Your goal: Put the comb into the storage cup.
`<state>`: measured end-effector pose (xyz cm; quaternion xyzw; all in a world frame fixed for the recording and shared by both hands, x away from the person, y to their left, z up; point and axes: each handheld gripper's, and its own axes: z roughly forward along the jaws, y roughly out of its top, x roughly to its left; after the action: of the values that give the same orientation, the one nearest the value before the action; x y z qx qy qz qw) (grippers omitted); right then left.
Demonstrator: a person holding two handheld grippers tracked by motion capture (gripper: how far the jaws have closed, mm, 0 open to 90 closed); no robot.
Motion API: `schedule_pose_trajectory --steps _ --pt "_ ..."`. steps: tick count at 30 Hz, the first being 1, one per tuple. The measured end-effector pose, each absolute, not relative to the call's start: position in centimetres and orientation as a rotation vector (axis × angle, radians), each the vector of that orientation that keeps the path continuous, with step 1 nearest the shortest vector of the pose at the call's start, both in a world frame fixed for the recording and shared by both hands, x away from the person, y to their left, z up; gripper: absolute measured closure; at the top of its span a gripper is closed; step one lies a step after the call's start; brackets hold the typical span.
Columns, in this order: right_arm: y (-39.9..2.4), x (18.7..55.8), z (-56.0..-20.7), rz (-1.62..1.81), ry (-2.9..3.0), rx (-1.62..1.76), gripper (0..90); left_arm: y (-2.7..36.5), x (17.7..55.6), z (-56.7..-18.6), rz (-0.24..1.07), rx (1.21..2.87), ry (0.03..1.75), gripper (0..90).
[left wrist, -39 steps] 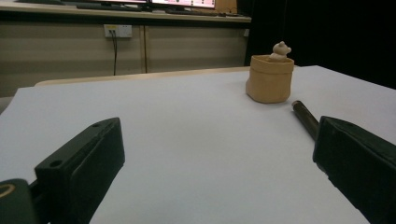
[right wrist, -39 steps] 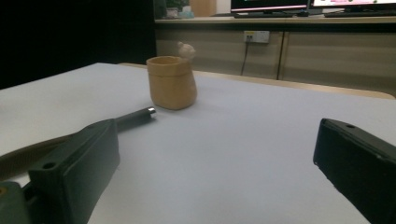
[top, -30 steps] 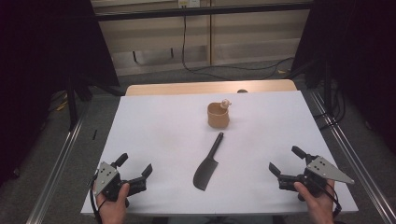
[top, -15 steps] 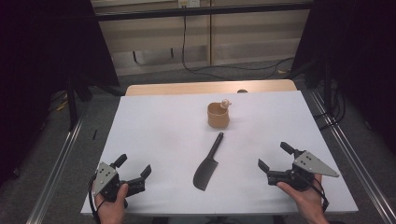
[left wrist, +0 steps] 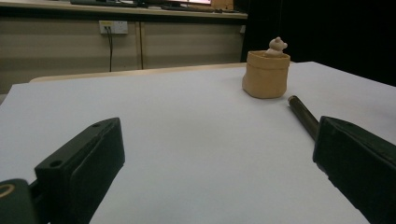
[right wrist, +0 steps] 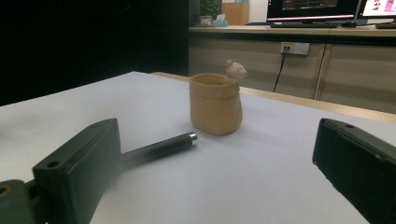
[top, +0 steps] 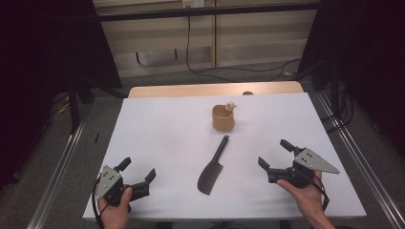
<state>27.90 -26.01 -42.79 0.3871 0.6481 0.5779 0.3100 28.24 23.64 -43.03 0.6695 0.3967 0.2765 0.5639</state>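
Note:
A black cleaver lies flat near the middle of the white table, its handle pointing away toward a tan cup. A small bear figure sits on the cup's rim. My left gripper rests open at the front left, well left of the blade. My right gripper is open at the front right, a short way right of the cleaver. The left gripper view has the cup and the handle end ahead on the right. In the right gripper view the handle passes behind the left jaw, in front of the cup.
A wooden strip borders the table's far edge. Metal rails run along the floor on both sides. Cables lie on the floor beyond, and a wall socket is on the back panel.
My right gripper has moved left, toward the cleaver. The left gripper, the cleaver and the cup have stayed put.

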Motion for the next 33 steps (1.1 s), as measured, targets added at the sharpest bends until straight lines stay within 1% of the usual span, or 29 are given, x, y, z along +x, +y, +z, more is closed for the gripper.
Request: schedule_pose_trajectory --steps 7,11,12,15,16,20,22,23,25,26,29,32,33 --pt "-24.9 28.8 -42.7 1.542 1.745 1.012 2.5 23.6 28.2 -43.0 0.649 1.577 0.932 2.3" --pt "-24.2 29.3 -42.7 1.553 1.773 1.011 4.3 23.6 28.2 -43.0 0.647 1.577 0.932 2.4" --pt "-23.8 29.6 -42.7 1.564 1.784 1.01 6.1 23.6 28.2 -43.0 0.648 1.577 0.931 2.4" --pt "-23.6 30.0 -42.6 1.564 1.787 1.009 6.6 23.6 28.2 -43.0 0.644 1.579 0.929 2.3" --pt "-23.3 30.4 -42.5 1.566 1.783 1.01 8.5 23.6 28.2 -43.0 0.644 1.579 0.929 2.4" --pt "-22.9 31.0 -42.3 1.567 1.779 1.016 9.3 23.5 28.1 -43.1 0.64 1.588 0.926 2.4" --pt "-22.6 31.5 -42.2 1.566 1.787 1.005 13.7 23.3 28.1 -43.1 0.633 1.593 0.919 2.4" --pt "-22.5 31.6 -42.1 1.563 1.787 1.009 14.4 23.3 28.1 -43.1 0.635 1.599 0.916 2.4" --pt "-22.2 31.9 -42.1 1.564 1.803 1.001 19.9 23.3 28.1 -43.1 0.637 1.602 0.911 2.3" --pt "-22.2 31.9 -42.1 1.564 1.803 1.001 19.9 23.3 28.1 -43.1 0.637 1.602 0.911 2.4" --pt "-21.9 32.7 -41.7 1.578 1.812 1.002 24.3 23.4 28.2 -43.1 0.641 1.601 0.919 2.4" --pt "-21.8 33.2 -41.6 1.58 1.812 1.007 26.8 23.5 28.2 -43.1 0.647 1.6 0.92 2.4" --pt "-21.7 33.7 -41.6 1.578 1.817 1.015 30.8 23.5 28.2 -43.1 0.647 1.597 0.921 2.4"
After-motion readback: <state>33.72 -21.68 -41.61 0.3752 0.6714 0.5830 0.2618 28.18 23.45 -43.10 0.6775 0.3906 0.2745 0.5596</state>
